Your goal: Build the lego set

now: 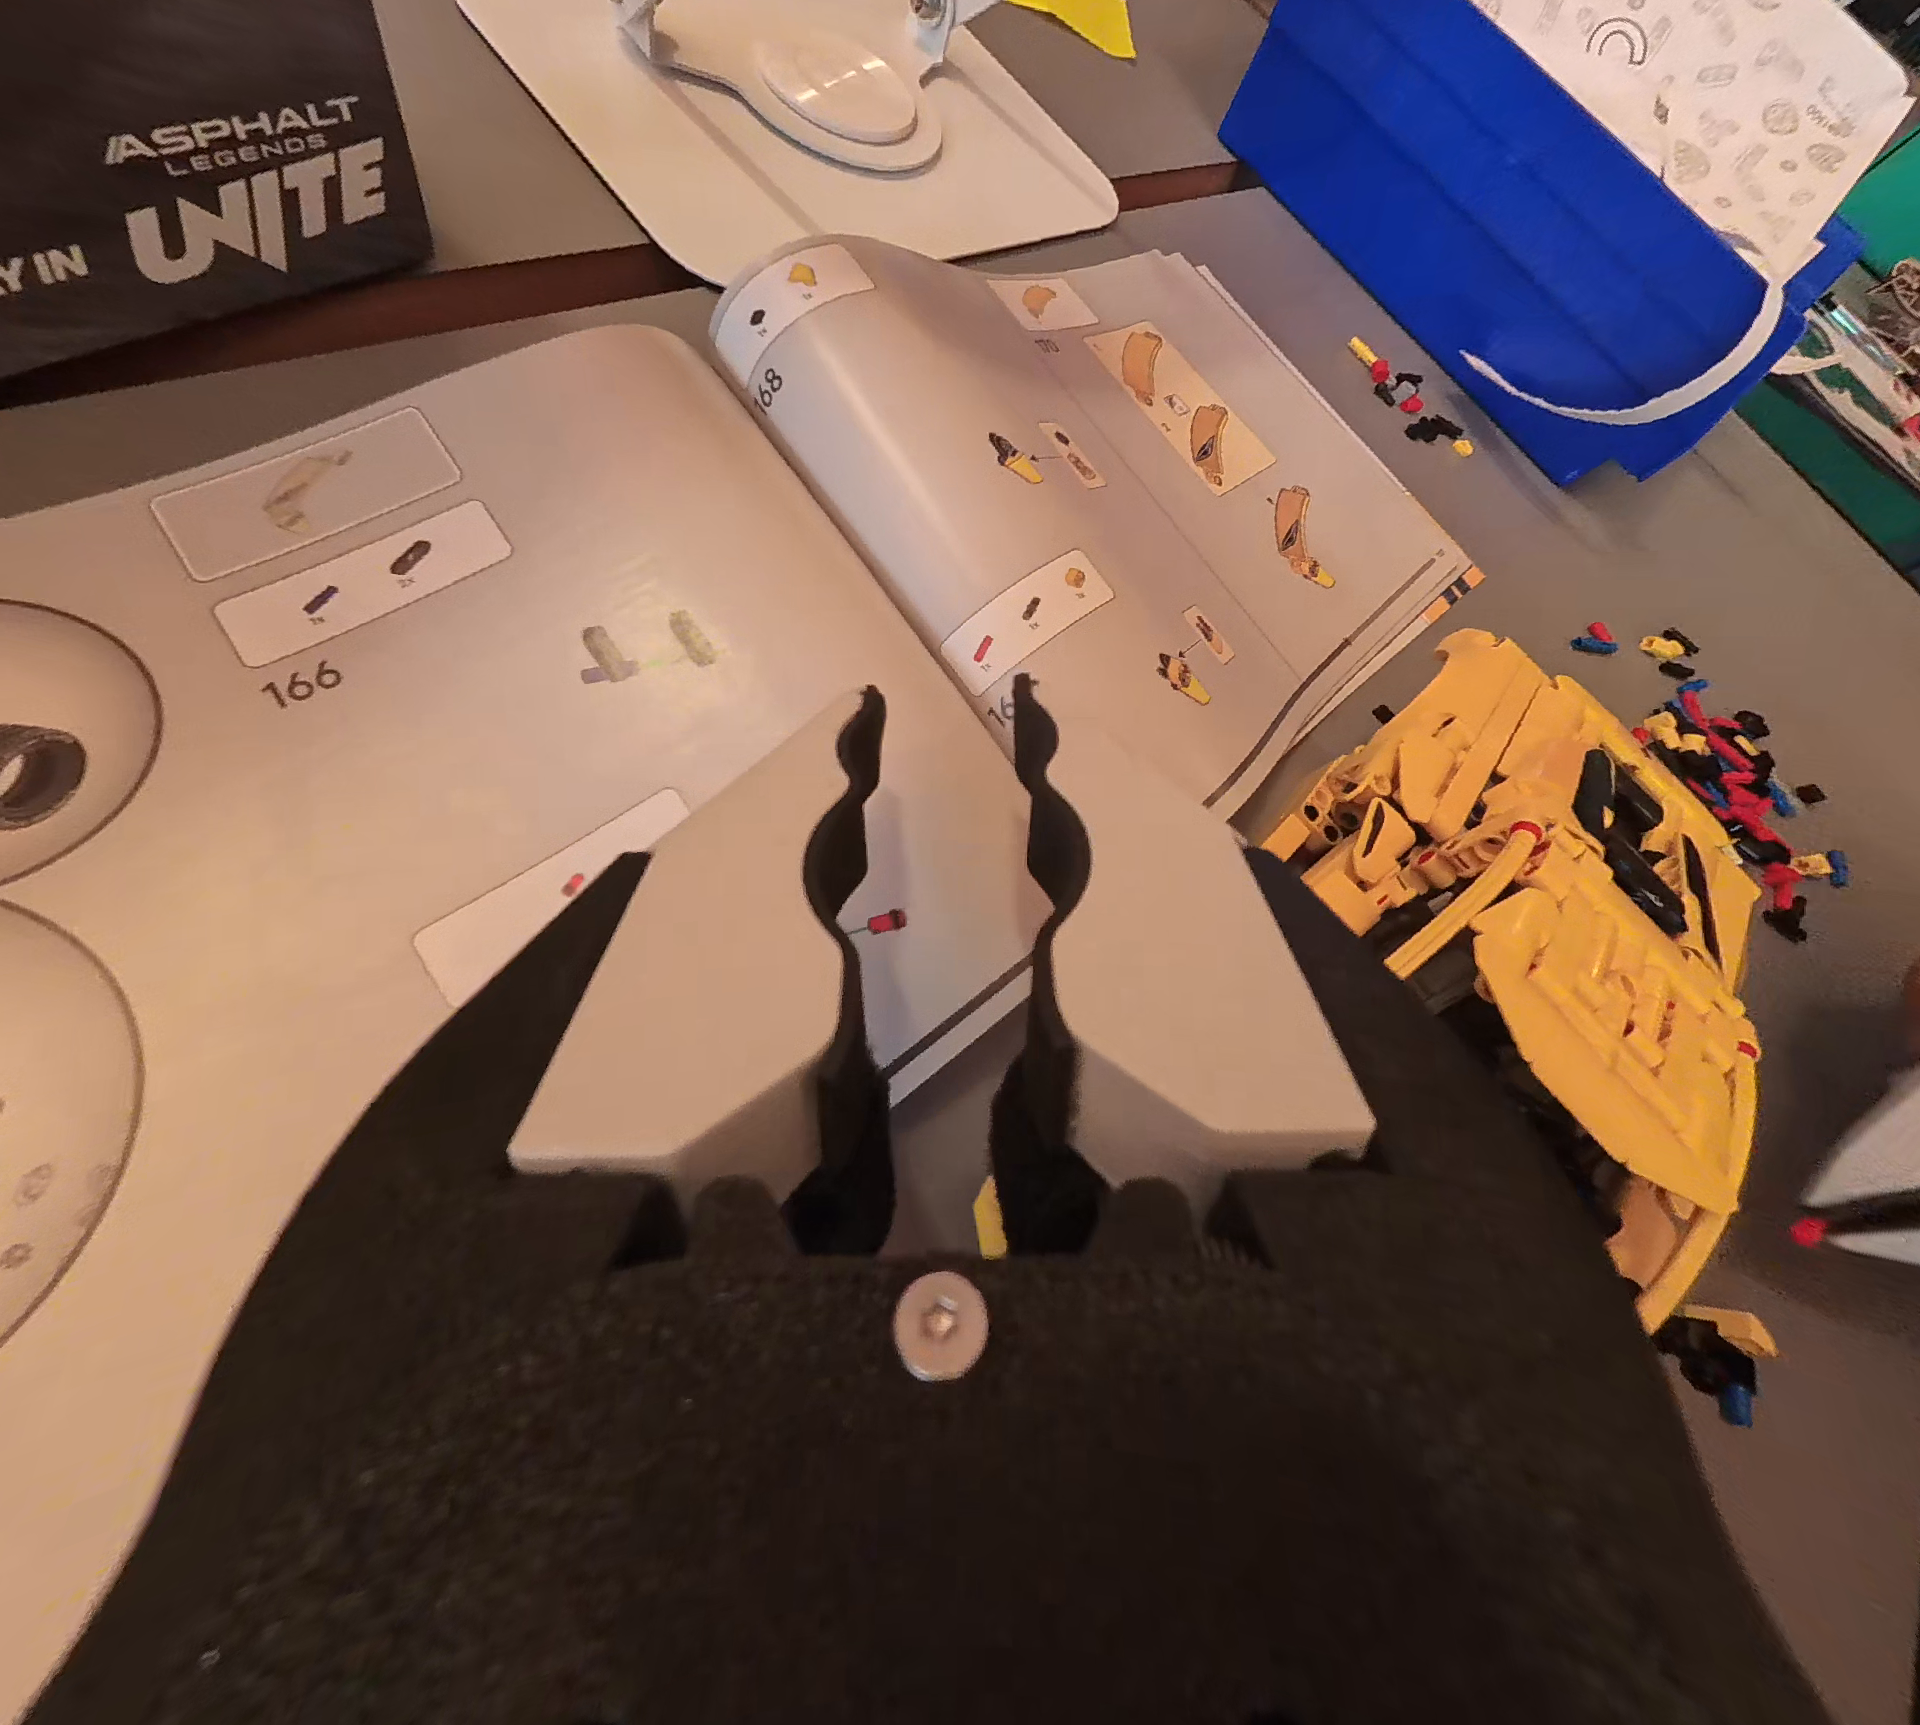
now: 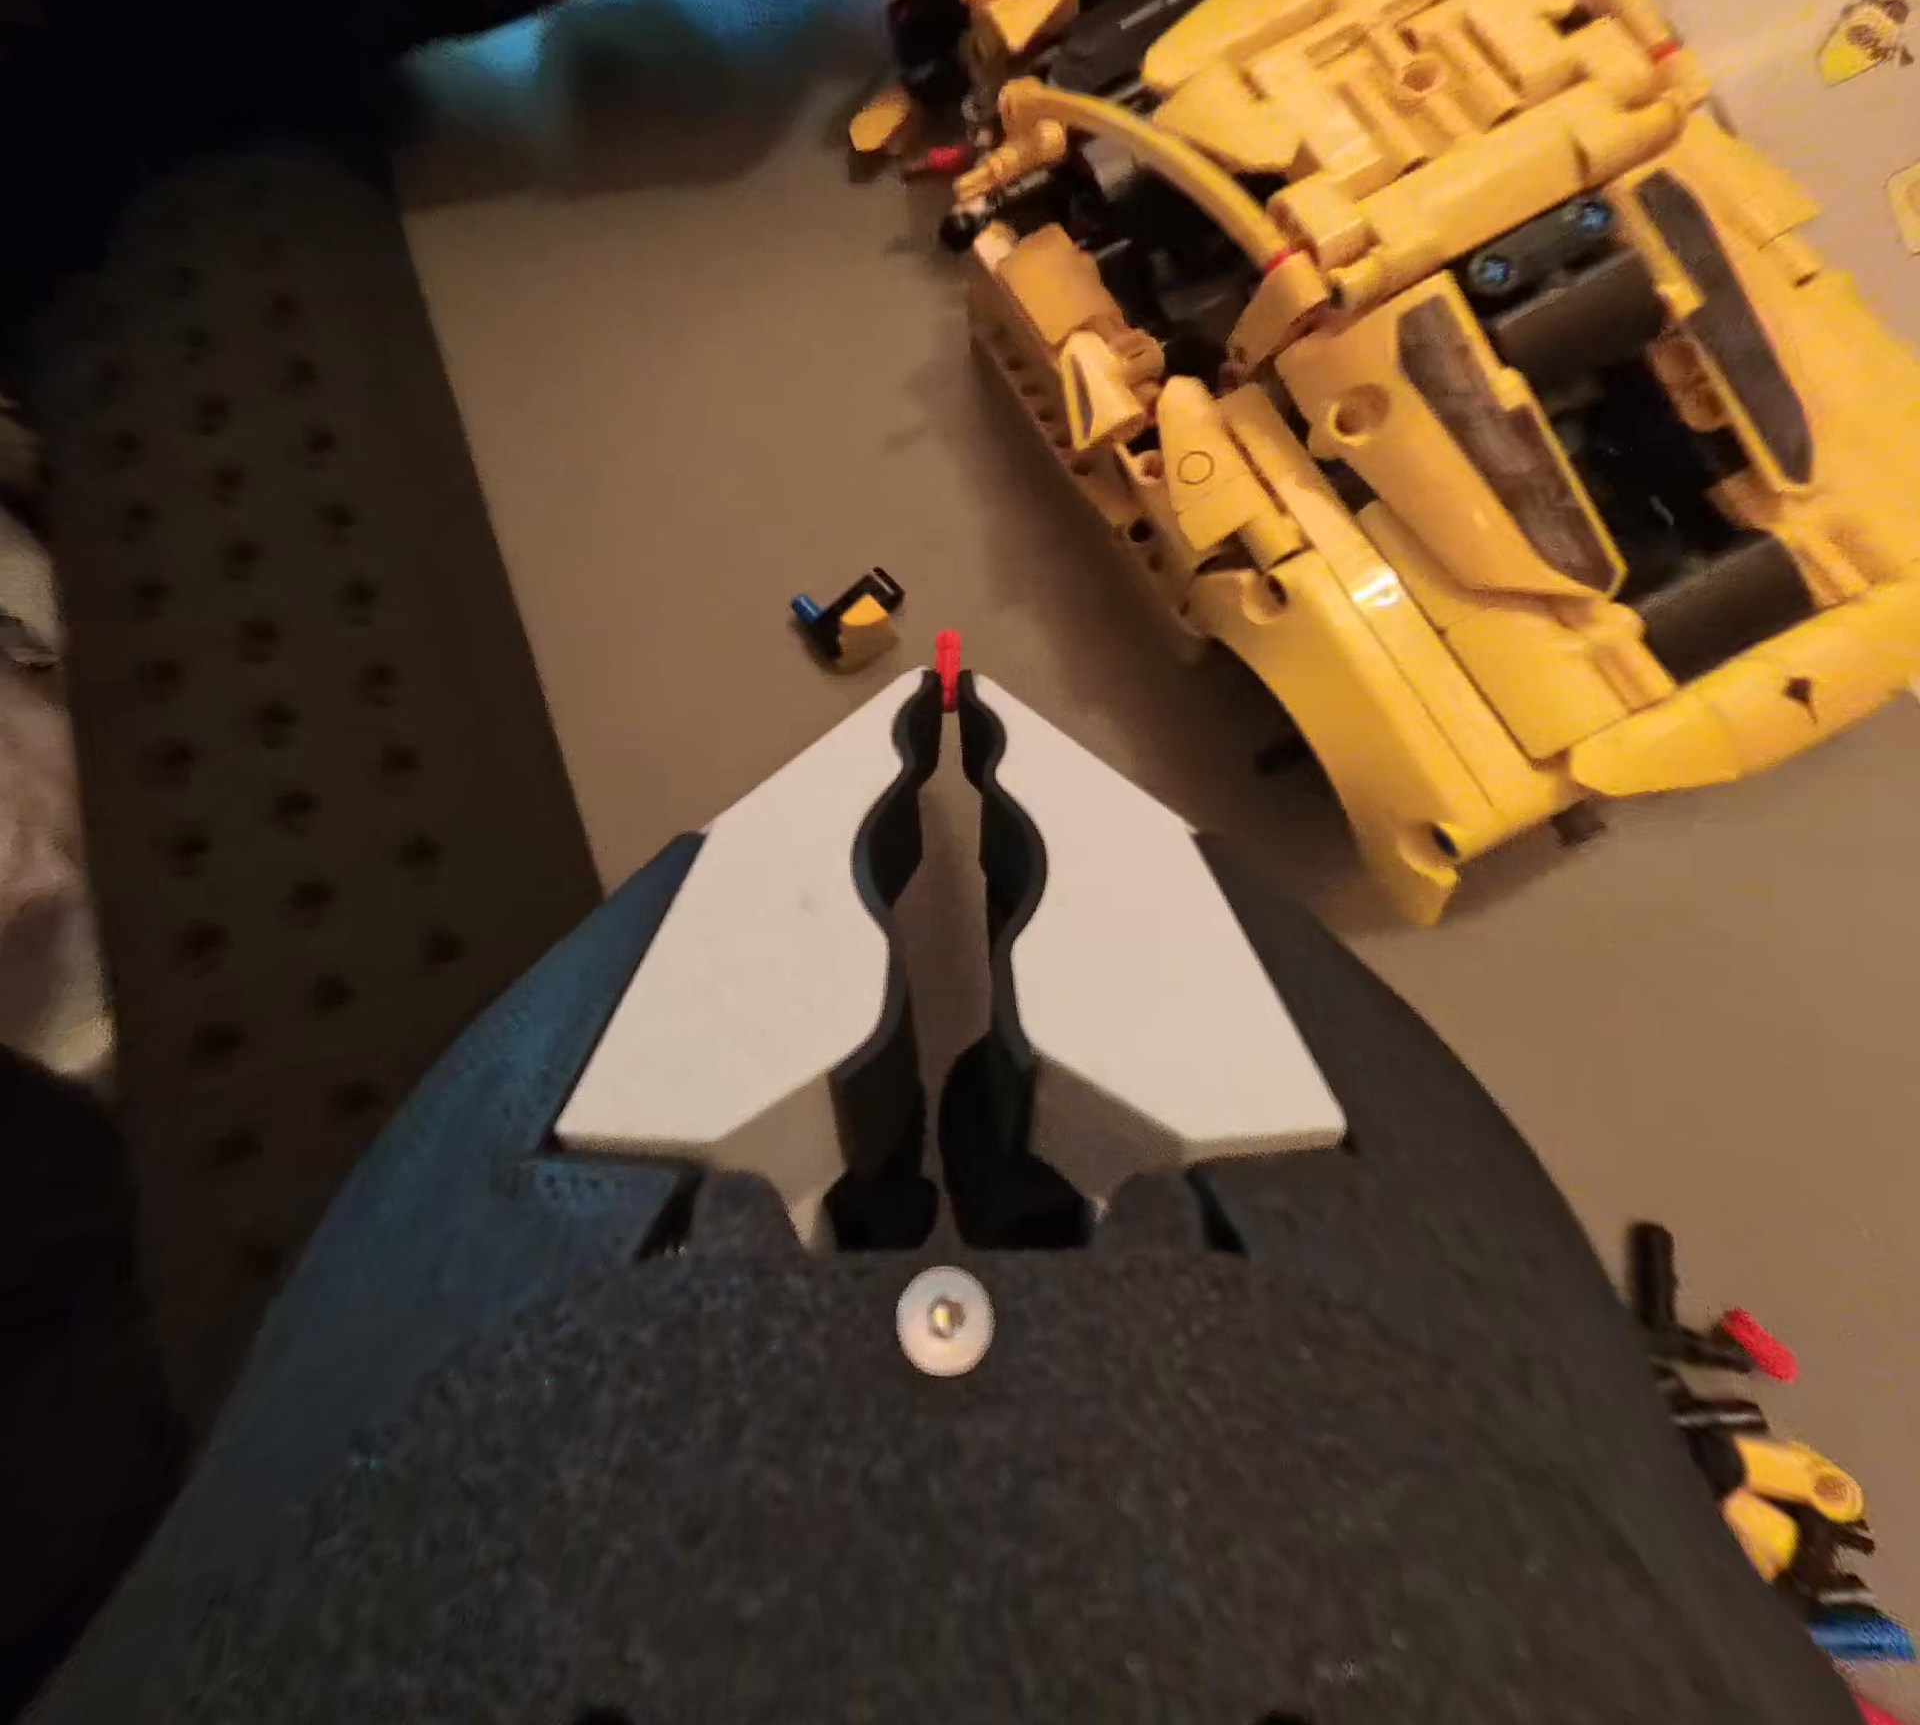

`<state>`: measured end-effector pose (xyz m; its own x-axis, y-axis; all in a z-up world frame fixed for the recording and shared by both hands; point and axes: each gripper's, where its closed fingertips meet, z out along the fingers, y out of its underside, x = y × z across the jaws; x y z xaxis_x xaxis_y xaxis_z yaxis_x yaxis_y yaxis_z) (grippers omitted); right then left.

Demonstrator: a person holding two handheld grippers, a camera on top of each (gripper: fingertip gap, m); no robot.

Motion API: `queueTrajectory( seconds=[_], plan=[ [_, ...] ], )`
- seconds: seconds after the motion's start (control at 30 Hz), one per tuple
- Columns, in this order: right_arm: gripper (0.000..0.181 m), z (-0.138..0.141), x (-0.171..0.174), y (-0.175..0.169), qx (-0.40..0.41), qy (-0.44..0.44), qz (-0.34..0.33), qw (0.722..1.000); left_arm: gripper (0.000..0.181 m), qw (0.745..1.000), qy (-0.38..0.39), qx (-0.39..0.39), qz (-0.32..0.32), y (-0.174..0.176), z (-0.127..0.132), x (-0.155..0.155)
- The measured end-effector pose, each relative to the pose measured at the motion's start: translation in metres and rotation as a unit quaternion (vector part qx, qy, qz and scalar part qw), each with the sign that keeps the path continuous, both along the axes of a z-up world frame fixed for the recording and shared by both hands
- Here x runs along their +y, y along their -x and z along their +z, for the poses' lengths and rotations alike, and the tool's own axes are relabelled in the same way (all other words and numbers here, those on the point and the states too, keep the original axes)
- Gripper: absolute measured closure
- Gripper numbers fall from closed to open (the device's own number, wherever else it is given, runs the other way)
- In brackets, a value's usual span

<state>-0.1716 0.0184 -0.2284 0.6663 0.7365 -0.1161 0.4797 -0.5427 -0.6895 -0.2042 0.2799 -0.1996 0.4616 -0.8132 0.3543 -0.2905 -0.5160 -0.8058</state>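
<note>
My right tool (image 2: 945, 688) pinches a small red pin (image 2: 947, 655) at its fingertips, mid-frame in the right wrist view, above the grey worktop (image 2: 675, 387). A small yellow, black and blue piece (image 2: 852, 621) lies just left of the pin; the yellow lego car (image 2: 1434, 387) fills the upper right. My left tool (image 1: 945, 704) is open, empty, over the instruction booklet (image 1: 582, 532), with loose pieces (image 1: 1725, 771) at the right.

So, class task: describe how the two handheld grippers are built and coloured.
Both the left gripper and the right gripper look alike: a rough black body with one silver screw, two pale grey wedge-shaped fingers, each lined with a wavy black pad. No cables or sleeves show.
</note>
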Motion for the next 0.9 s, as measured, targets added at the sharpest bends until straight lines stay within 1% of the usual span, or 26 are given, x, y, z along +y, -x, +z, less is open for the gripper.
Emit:
queueTrajectory(
  seconds=[0.1, 0.2, 0.33, 0.4, 0.47, 0.53, 0.57, 0.63, 0.7, 0.77, 0.83, 0.9],
  plan=[
    [0.18, -0.018, 0.0, -0.001, -0.05, -0.009, -0.001, 0.999, 0.156, 1.0, -0.004, 0.002, -0.003, -0.002, -0.001, -0.001],
    [0.18, -0.027, -0.003, -0.001, -0.078, -0.011, 0.0, 0.997, 0.157, 1.0, -0.004, 0.006, -0.007, -0.003, -0.003, -0.003],
    [0.178, -0.027, -0.001, -0.005, -0.071, -0.023, -0.021, 0.997, 0.156, 1.0, -0.004, -0.002, -0.011, -0.006, 0.001, -0.006],
    [0.174, -0.015, 0.003, -0.015, -0.052, -0.042, -0.046, 0.997, 0.156, 1.0, -0.006, -0.002, -0.012, -0.007, 0.001, -0.007],
    [0.174, 0.006, 0.011, -0.044, -0.035, -0.08, -0.091, 0.992, 0.156, 1.0, -0.005, 0.0, -0.014, -0.007, -0.001, -0.007],
    [0.17, 0.021, 0.015, -0.09, -0.036, -0.093, -0.141, 0.985, 0.156, 1.0, -0.005, -0.003, -0.014, -0.008, 0.001, -0.008],
    [0.167, 0.023, 0.014, -0.12, -0.056, -0.089, -0.172, 0.979, 0.156, 1.0, -0.006, -0.007, -0.013, -0.008, 0.003, -0.008],
    [0.166, 0.019, 0.006, -0.186, -0.116, -0.078, -0.242, 0.96, 0.157, 1.0, -0.007, -0.012, -0.012, -0.008, 0.006, -0.008],
    [0.165, 0.016, -0.003, -0.232, -0.114, -0.072, -0.297, 0.945, 0.157, 1.0, -0.007, -0.012, -0.013, -0.008, 0.006, -0.008],
    [0.167, 0.005, -0.006, -0.261, -0.092, -0.051, -0.338, 0.935, 0.157, 1.0, -0.007, -0.014, -0.014, -0.009, 0.007, -0.009],
    [0.166, -0.011, -0.006, -0.272, -0.079, -0.026, -0.347, 0.934, 0.157, 1.0, -0.007, -0.013, -0.016, -0.01, 0.007, -0.01],
    [0.166, -0.022, -0.005, -0.274, -0.073, -0.018, -0.349, 0.934, 0.157, 1.0, -0.01, -0.01, -0.017, -0.01, 0.007, -0.011]
  ],
)
